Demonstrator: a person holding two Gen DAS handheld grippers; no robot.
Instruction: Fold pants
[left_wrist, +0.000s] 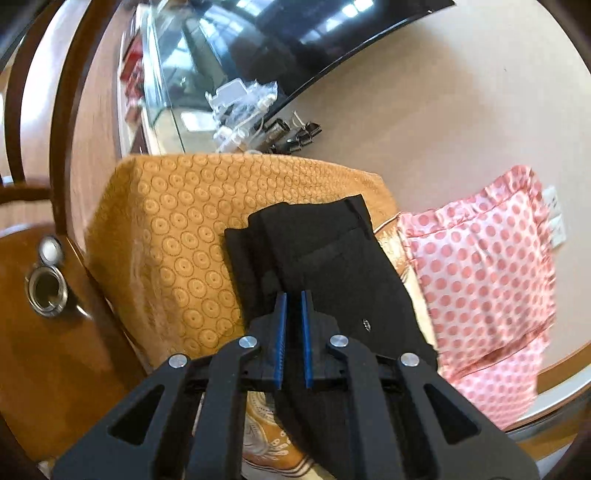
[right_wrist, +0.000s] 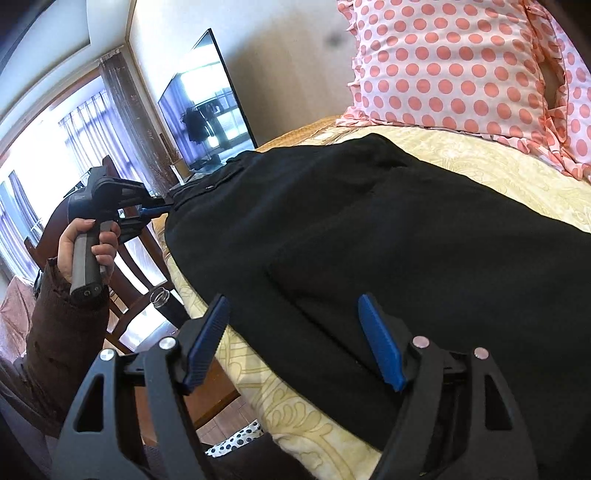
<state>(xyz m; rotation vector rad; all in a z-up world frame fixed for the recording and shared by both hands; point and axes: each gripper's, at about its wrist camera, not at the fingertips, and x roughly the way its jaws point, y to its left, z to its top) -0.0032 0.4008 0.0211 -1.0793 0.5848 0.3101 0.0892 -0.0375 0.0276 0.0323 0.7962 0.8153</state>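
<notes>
Black pants (right_wrist: 332, 236) lie across a bed covered with a yellow patterned sheet (right_wrist: 498, 166). In the left wrist view the pants (left_wrist: 332, 258) show a back pocket and a small button. My left gripper (left_wrist: 292, 295) has its blue pads almost together at the pants' edge; a thin gap shows and I cannot tell whether cloth is pinched. It also shows in the right wrist view (right_wrist: 162, 210), held at the waistband end. My right gripper (right_wrist: 295, 306) is open, its fingers wide apart over the near end of the pants.
A pink polka-dot pillow (right_wrist: 461, 62) lies at the head of the bed, also seen in the left wrist view (left_wrist: 487, 273). An orange circle-patterned cover (left_wrist: 177, 240) drapes the bed's side. A television (right_wrist: 207, 110), wooden chairs (right_wrist: 136, 258) and a metal cup (left_wrist: 46, 291) stand nearby.
</notes>
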